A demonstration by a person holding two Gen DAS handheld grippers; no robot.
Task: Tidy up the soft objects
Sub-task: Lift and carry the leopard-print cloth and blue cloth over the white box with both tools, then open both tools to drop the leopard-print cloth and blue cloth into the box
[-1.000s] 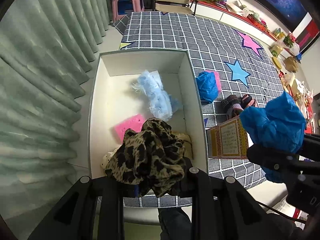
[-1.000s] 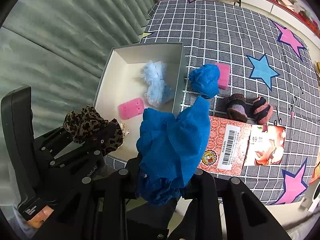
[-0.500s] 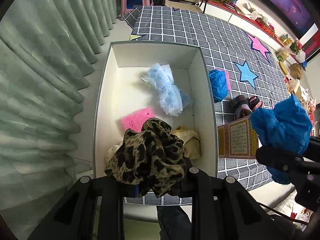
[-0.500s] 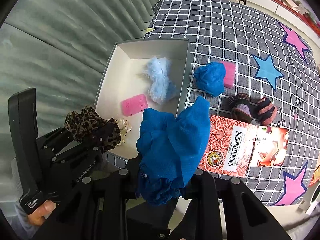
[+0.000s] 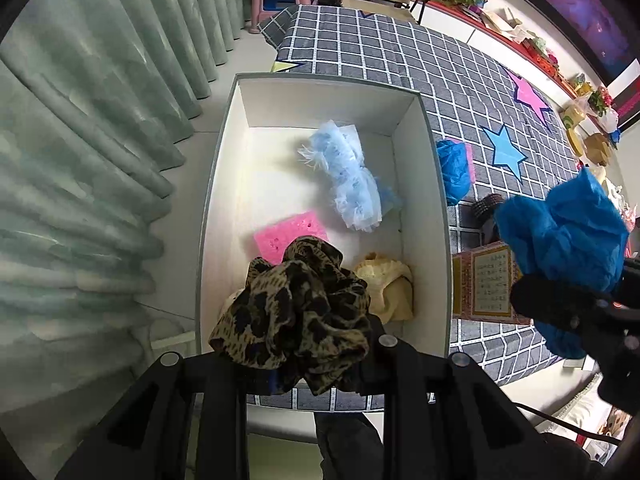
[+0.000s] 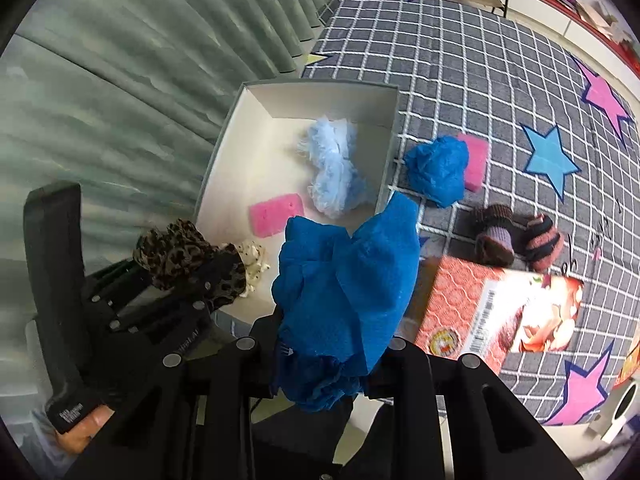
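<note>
1. Left wrist view: the left gripper (image 5: 304, 364) has its fingers closed on a leopard-print cloth (image 5: 294, 312), held bunched above the near end of the white box (image 5: 440, 216).
2. Inside the box, a pale blue fluffy cloth (image 5: 348, 184) lies toward twelve o'clock, a pink sponge (image 5: 280, 236) sits just beyond the leopard-print cloth, and a cream cloth (image 5: 388, 284) lies at about three o'clock of it.
3. Right wrist view: the right gripper (image 6: 324, 360) has its fingers clamped on a crumpled blue cloth (image 6: 352, 288), held over the box's near right corner.
4. On the checked surface (image 6: 460, 60), a second blue cloth (image 6: 438, 170) lies just outside the box's right wall, touching another pink sponge (image 6: 476, 160) at its three o'clock.
5. Two striped knitted socks (image 6: 516, 236) lie side by side at about two o'clock of the held blue cloth.
6. A red printed carton (image 6: 480, 316) lies at three o'clock of the right gripper, near the socks.
</note>
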